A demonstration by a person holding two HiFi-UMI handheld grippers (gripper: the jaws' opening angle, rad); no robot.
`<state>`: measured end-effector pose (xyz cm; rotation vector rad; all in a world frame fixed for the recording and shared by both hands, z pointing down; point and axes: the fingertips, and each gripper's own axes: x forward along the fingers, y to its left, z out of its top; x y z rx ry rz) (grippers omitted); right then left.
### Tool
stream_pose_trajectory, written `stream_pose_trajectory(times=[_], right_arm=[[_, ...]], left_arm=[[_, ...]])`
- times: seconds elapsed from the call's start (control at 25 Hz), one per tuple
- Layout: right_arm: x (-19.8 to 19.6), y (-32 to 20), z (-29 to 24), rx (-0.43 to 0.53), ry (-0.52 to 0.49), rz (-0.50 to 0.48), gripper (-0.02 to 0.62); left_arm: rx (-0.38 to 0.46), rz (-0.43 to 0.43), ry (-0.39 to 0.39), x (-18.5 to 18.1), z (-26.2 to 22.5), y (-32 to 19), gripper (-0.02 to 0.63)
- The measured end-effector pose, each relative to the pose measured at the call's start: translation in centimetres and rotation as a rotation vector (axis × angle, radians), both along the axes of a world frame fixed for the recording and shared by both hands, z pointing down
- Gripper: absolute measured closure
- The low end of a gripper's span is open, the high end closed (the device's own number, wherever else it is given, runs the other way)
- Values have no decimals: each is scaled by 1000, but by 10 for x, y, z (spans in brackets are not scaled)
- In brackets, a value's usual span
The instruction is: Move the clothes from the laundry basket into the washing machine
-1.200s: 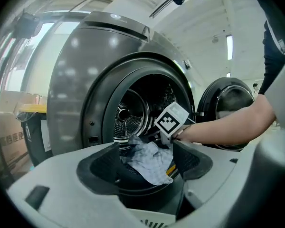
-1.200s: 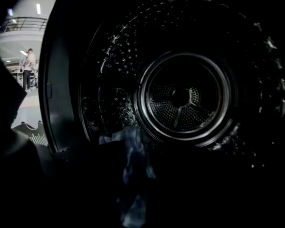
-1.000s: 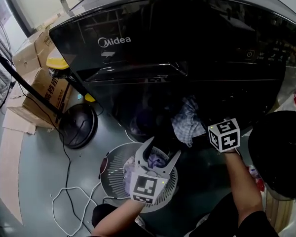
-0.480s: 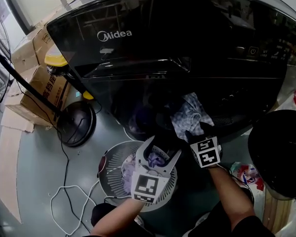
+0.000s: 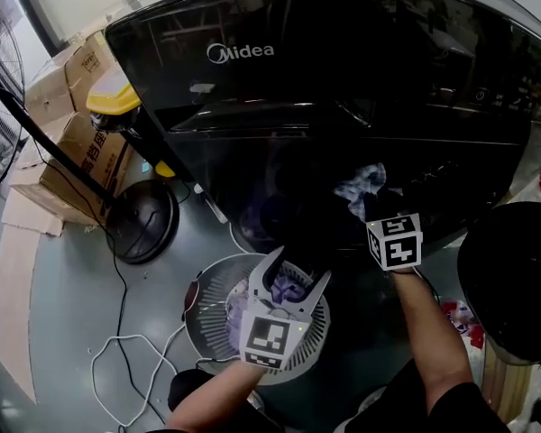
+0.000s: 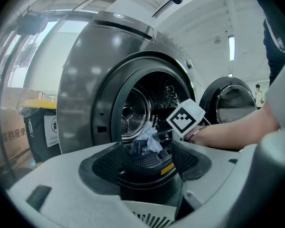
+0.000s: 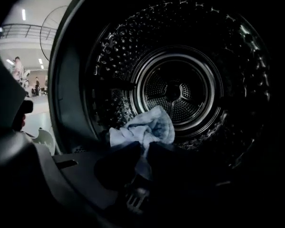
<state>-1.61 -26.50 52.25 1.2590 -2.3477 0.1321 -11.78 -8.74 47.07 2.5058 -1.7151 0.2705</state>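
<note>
At the mouth of the drum (image 7: 180, 87), low in the centre of the right gripper view, a crumpled pale blue cloth (image 7: 145, 127) sits between the jaws of my right hand-held gripper (image 7: 145, 153). The jaws are closing and pinch the cloth's lower fold. The cloth hangs just inside the opening, clear of the perforated back wall.

Across the dark top of the washing machine (image 5: 343, 88), upper middle of the head view, I read the silver brand name Midea (image 5: 241, 51). Its round door (image 5: 514, 278) stands open at the right edge.

My left hand-held gripper (image 5: 299, 267) hovers at lower centre with its jaws apart and nothing between them, over the laundry basket (image 5: 207, 318). The round grey basket stands on the floor and holds purple clothes (image 5: 287, 289).

That floor (image 5: 63, 314) is smooth and grey. At the upper left are cardboard boxes (image 5: 81, 152) with red characters too small for me to read, and a yellow-lidded bin (image 5: 113, 97). A round black stand base (image 5: 140, 224) rests left of the basket, and a white cable (image 5: 126, 368) loops across the floor below it. The left gripper view shows a bright hall with white ceiling lights (image 6: 231, 47).
</note>
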Motion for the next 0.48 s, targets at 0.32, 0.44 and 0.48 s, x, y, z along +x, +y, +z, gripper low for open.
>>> stream_pose_trajectory(times=[0.32, 0.44, 0.48], right_arm=[[15, 7, -45, 158, -42, 17, 341], [4, 50, -54, 188, -72, -69, 342], [-2, 64, -57, 192, -81, -103, 345]], left_arm=[[-21, -42, -3, -18, 3, 6, 400], [-67, -60, -22, -25, 11, 11, 570], [-82, -62, -34, -28, 13, 13, 596]])
